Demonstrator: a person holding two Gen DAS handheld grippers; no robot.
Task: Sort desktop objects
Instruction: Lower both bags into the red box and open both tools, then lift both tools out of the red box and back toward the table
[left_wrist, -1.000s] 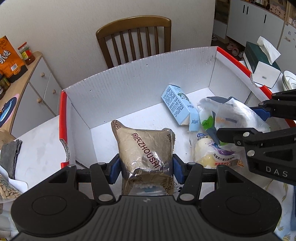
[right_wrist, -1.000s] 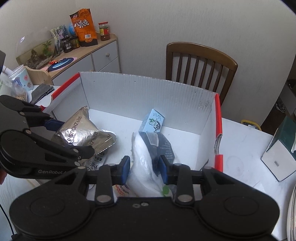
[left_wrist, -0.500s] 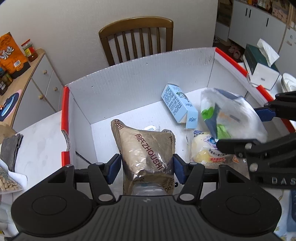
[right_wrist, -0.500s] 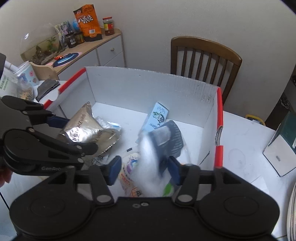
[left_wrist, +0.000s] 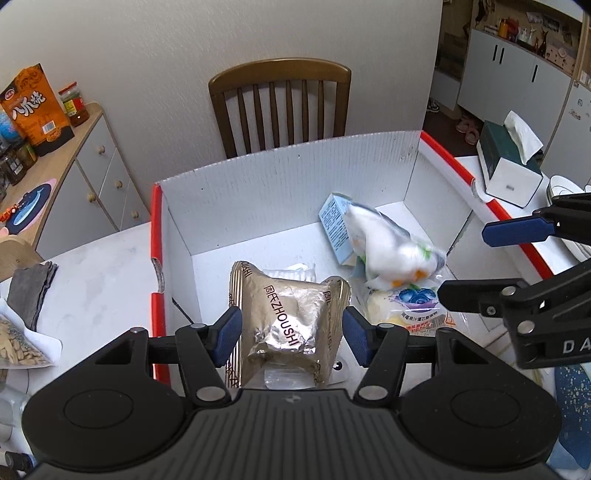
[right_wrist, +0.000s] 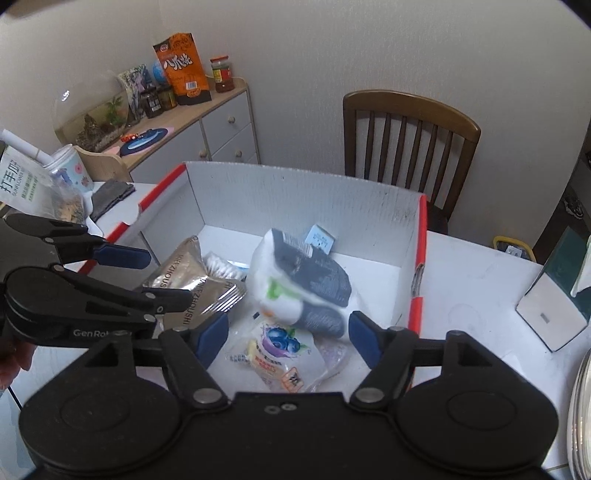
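Note:
A white box with red edges (left_wrist: 280, 177) (right_wrist: 295, 199) stands in front of both grippers. In it lies a silver ZHOUSHI bag (left_wrist: 291, 314) (right_wrist: 192, 284), below and between the fingers of my left gripper (left_wrist: 291, 336) (right_wrist: 168, 277), whose pads stand just off it. My right gripper (right_wrist: 288, 341) (left_wrist: 461, 264) is opening with nothing between its pads. A white-and-grey bag (right_wrist: 306, 280) (left_wrist: 391, 251), blurred, drops free beyond it. It falls onto a blueberry packet (right_wrist: 277, 347) (left_wrist: 413, 306), next to a light-blue carton (left_wrist: 334, 221) (right_wrist: 320, 238).
A wooden chair (left_wrist: 280, 107) stands behind the box. On the white table, a tissue box (left_wrist: 511, 166) and plates (right_wrist: 581, 406) are at the right. A grey cloth (left_wrist: 29, 291) and a seed bag (left_wrist: 18, 343) lie at the left, beside a sideboard (right_wrist: 221, 122) with jars.
The right gripper opened and let go of the white-and-grey bag, which tipped forward into the box. Both grippers rose a little. The left pads eased off the silver bag.

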